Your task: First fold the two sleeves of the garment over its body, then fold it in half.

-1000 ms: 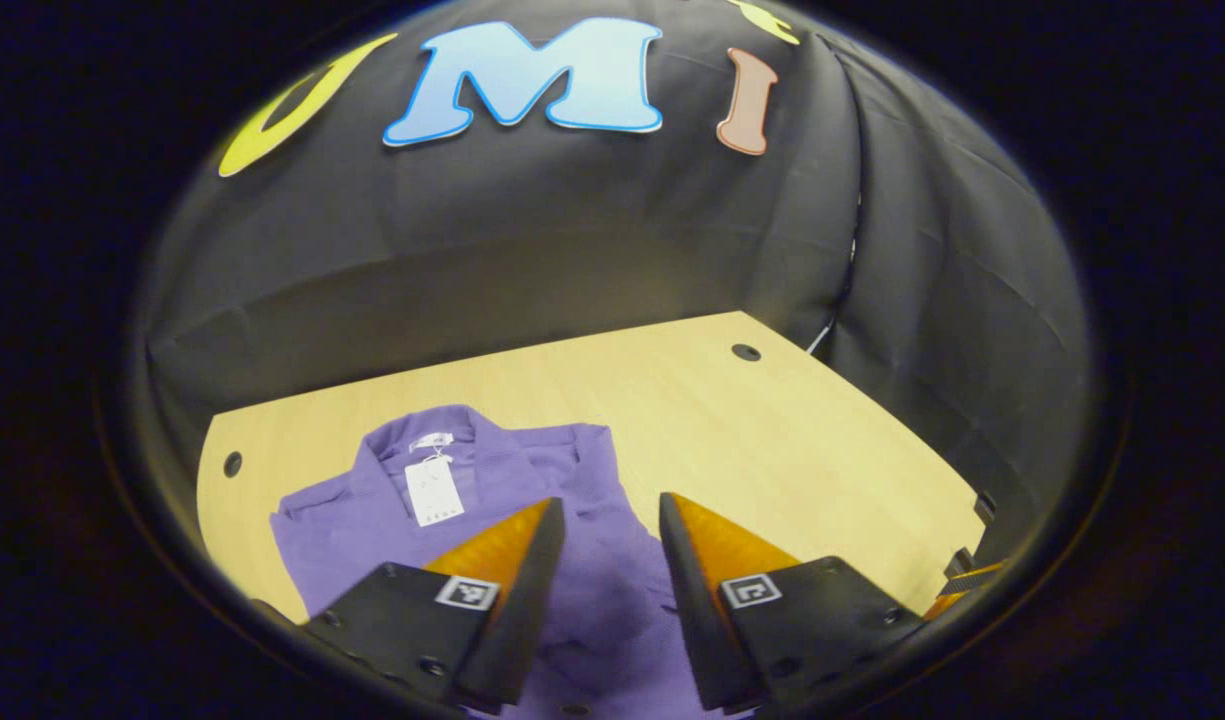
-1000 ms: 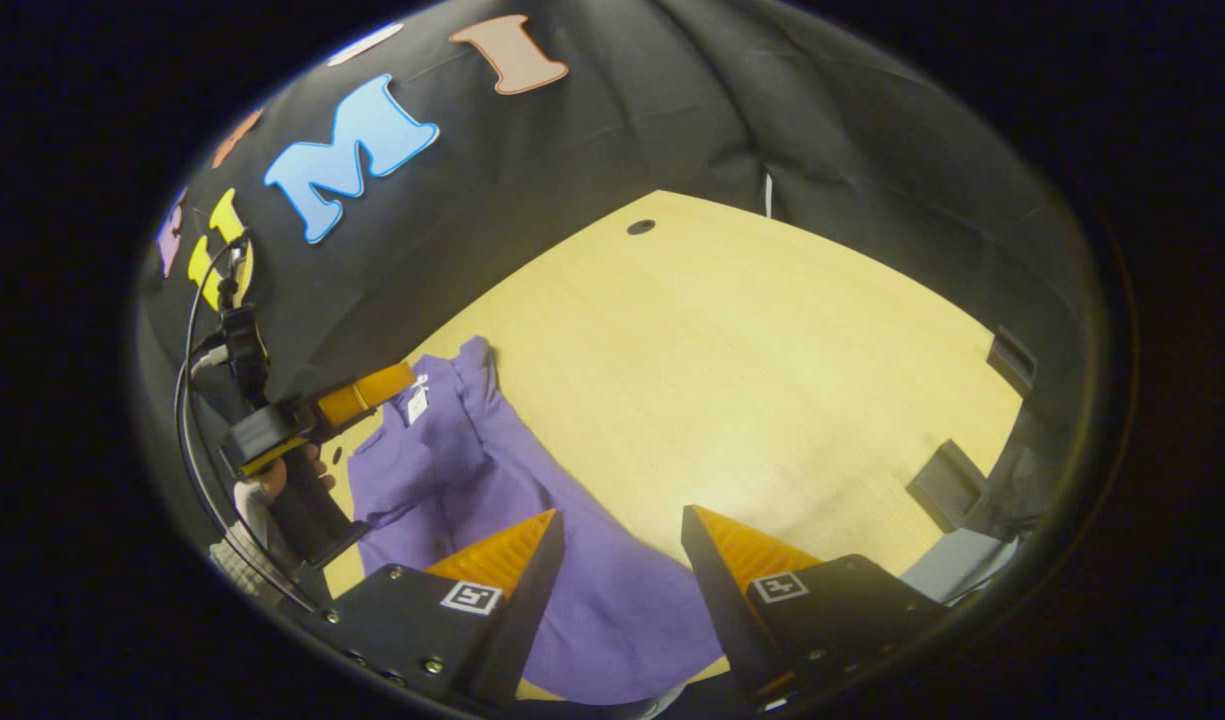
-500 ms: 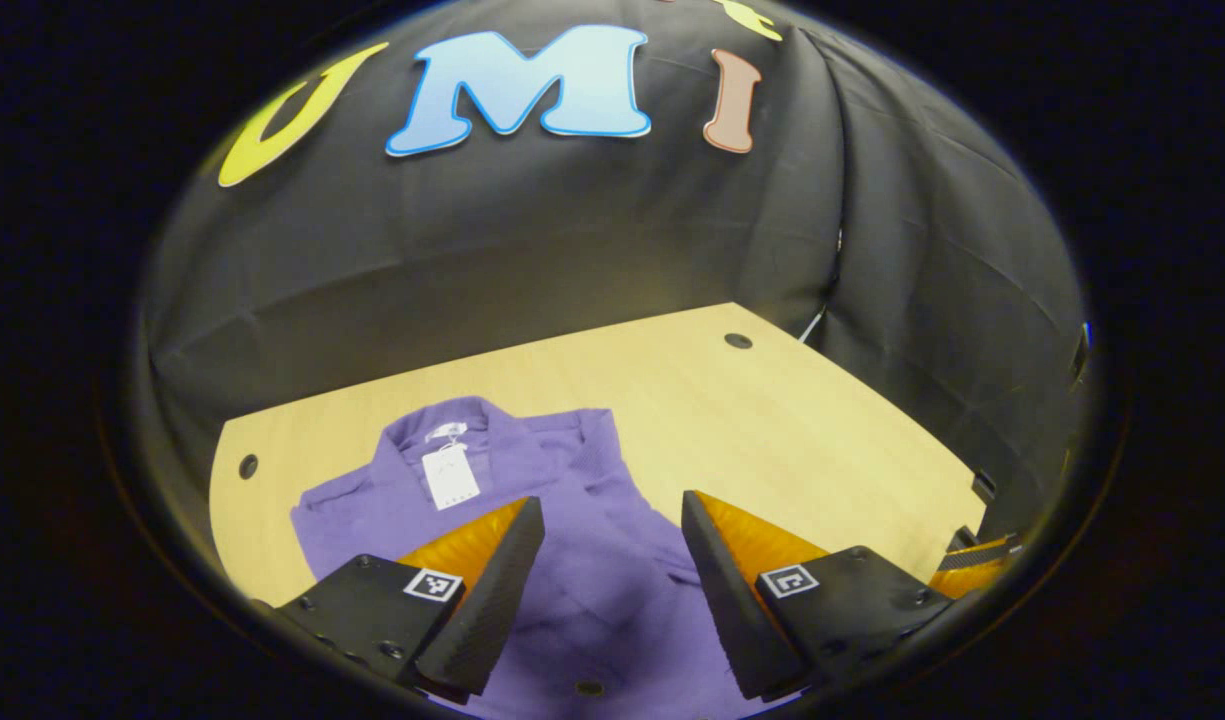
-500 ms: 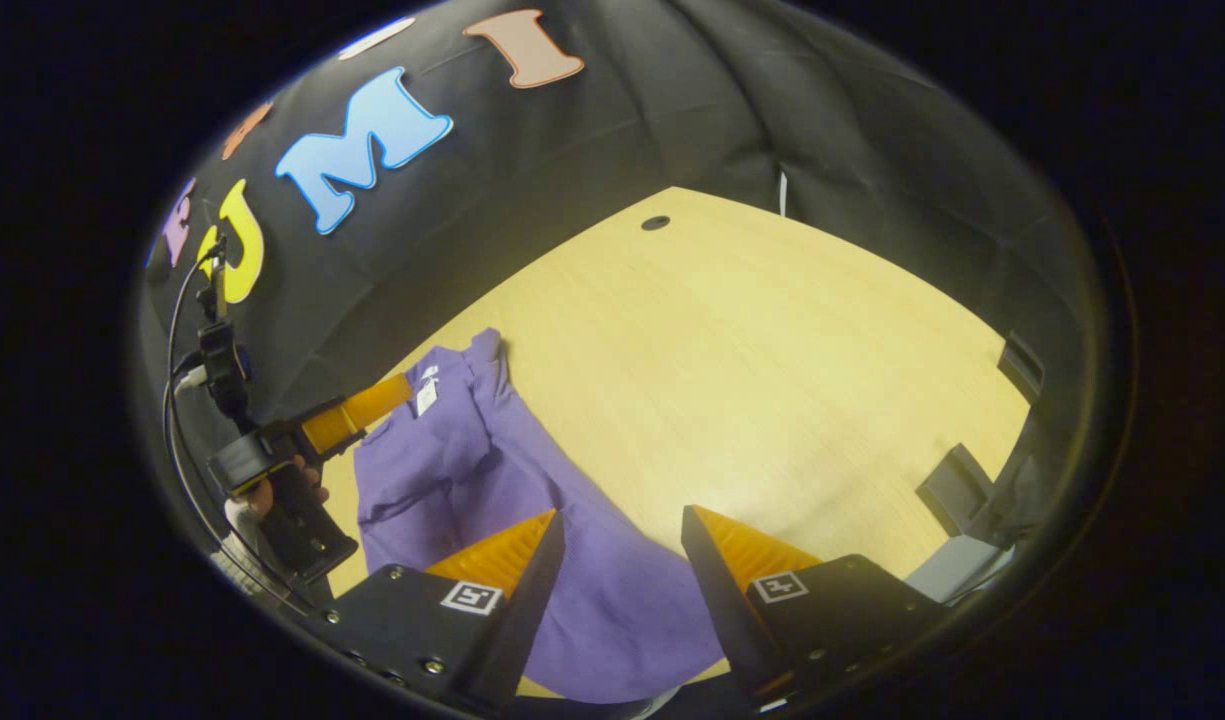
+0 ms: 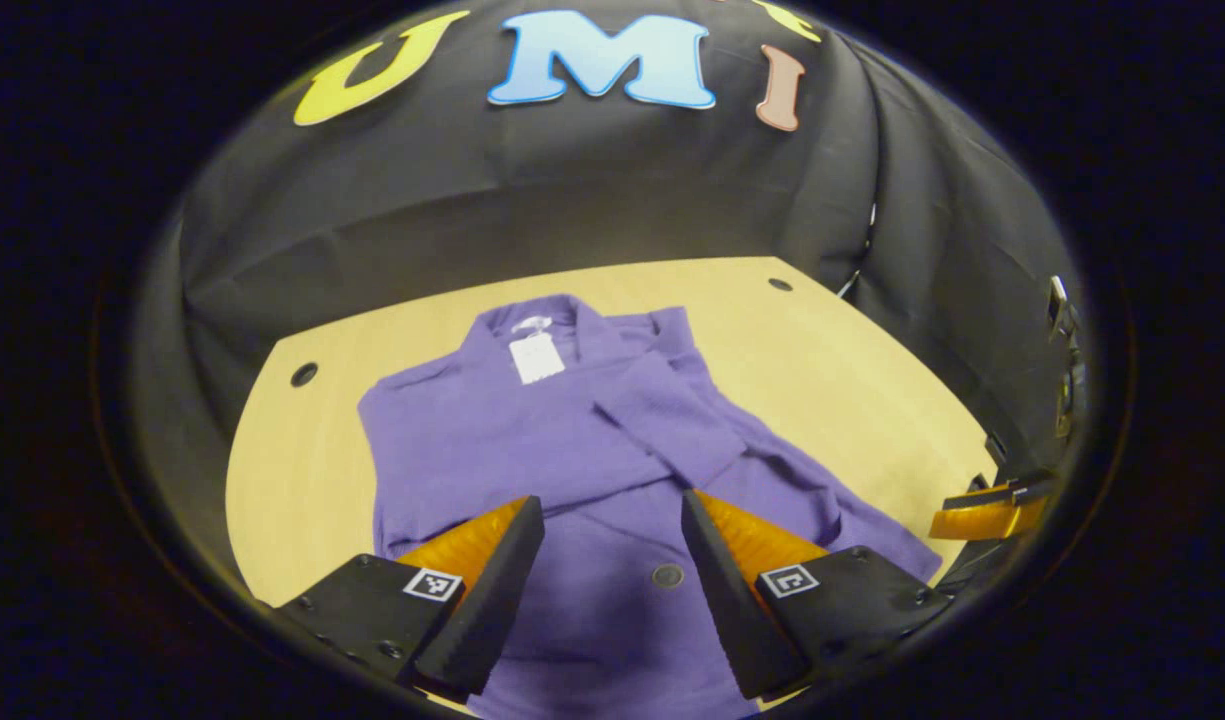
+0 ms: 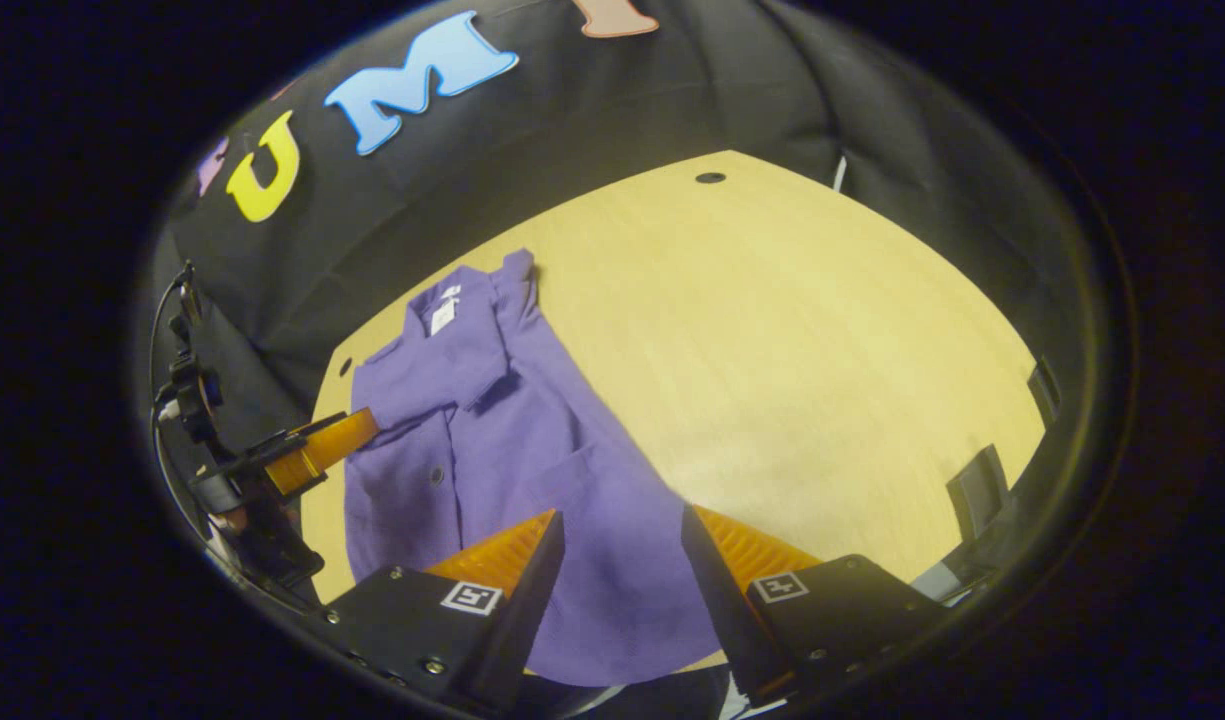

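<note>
The shirt's [image 5: 572,440] hem runs out of the left gripper view below the left gripper [image 5: 604,560], whose fingers cover part of its front. The tag [image 5: 537,357] at the collar is too small to read. In the right gripper view the right gripper [image 6: 617,565] hides the hem's near corner.

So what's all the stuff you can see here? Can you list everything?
Shirt: one, purple, flat on the table, both sleeves folded over its body.
Tag: one, white, at the shirt's collar.
Button: one, dark, on the shirt's front.
Table: one, light wood, with small dark holes near its edges.
Left gripper: one, jaws apart, above the shirt's lower part.
Right gripper: one, jaws apart, over the shirt's hem.
</note>
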Motion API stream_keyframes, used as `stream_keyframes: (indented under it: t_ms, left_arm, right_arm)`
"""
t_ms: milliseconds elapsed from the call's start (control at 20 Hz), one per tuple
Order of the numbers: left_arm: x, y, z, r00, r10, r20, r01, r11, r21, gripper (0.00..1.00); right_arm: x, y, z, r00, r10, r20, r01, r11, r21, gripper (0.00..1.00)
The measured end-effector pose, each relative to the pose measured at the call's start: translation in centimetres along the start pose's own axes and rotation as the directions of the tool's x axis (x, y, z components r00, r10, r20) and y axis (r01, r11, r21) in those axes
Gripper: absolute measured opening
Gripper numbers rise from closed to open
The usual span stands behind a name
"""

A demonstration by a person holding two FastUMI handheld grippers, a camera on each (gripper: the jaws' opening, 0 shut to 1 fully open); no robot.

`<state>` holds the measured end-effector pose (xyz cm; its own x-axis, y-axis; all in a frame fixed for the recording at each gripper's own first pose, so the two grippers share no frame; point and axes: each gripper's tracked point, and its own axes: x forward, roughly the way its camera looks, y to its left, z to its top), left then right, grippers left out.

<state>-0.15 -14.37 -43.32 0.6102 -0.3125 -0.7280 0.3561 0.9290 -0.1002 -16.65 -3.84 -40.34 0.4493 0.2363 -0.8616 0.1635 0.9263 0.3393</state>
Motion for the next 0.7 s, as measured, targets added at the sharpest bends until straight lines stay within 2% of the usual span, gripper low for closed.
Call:
stream_keyframes:
  t_ms: [350,700]
  left_arm:
    - [-4.6,4.4,-9.1,0.989,0.088,-0.12,-0.096,0.993,-0.065,0.94]
    - [-8.5,4.6,-16.1,0.969,0.108,-0.222,-0.137,0.983,-0.122,0.94]
  right_arm:
    - [2.4,1.6,-4.0,0.991,-0.015,-0.136,-0.001,0.993,-0.12,0.76]
    - [3.7,1.7,-7.2,0.969,-0.071,-0.235,0.022,0.978,-0.207,0.76]
